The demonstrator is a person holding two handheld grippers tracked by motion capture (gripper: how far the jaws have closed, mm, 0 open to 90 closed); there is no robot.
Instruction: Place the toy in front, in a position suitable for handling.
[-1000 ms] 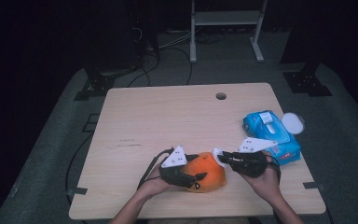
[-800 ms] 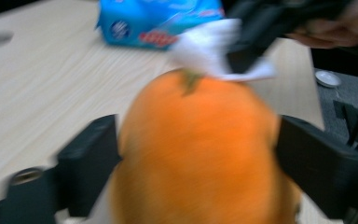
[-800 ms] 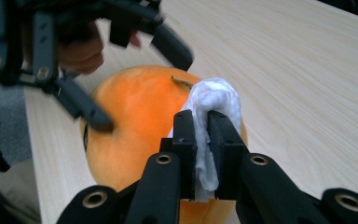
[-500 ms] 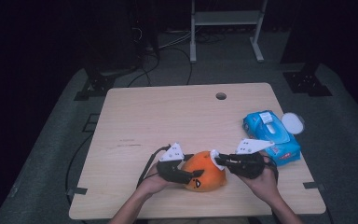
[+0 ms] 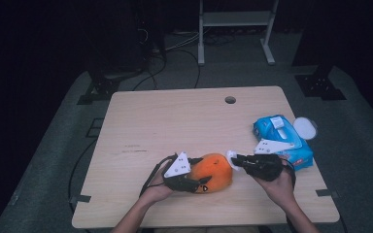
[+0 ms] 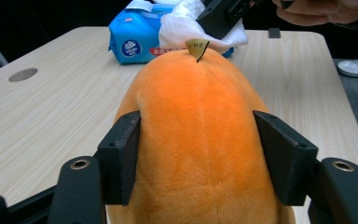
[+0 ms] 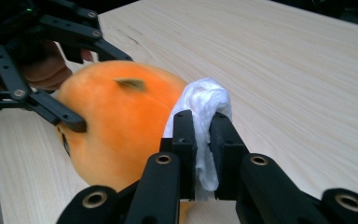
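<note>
— Pale wood-grain tabletop (image 5: 175, 121) under dim light, dark floor all round. What sits between the two grippers?

— A round orange plush toy with a small brown stem tag (image 5: 214, 172), lying near the table's front edge. The left gripper (image 5: 194, 183) has it from the person's side: in the left gripper view the black pads press into the plush flanks, one on each side, so the toy (image 6: 200, 135) bulges up between them. Its jaws have just been opening a little, yet the plush is squeezed between them all the same.

— And the right gripper (image 5: 237, 161)?

— Narrow, pinched on a crumpled white wet wipe (image 7: 204, 107). The wipe rests against the toy's far end, just beside the stem tag (the left gripper view shows it (image 6: 186, 25) touching the top of the plush).

— Anything behind that gripper?

— A blue soft pack of wet wipes with a white flap (image 5: 284, 138), just beyond the right hand (image 5: 279, 187), and a round white lid (image 5: 305, 128) past the pack, off the table's edge.
</note>
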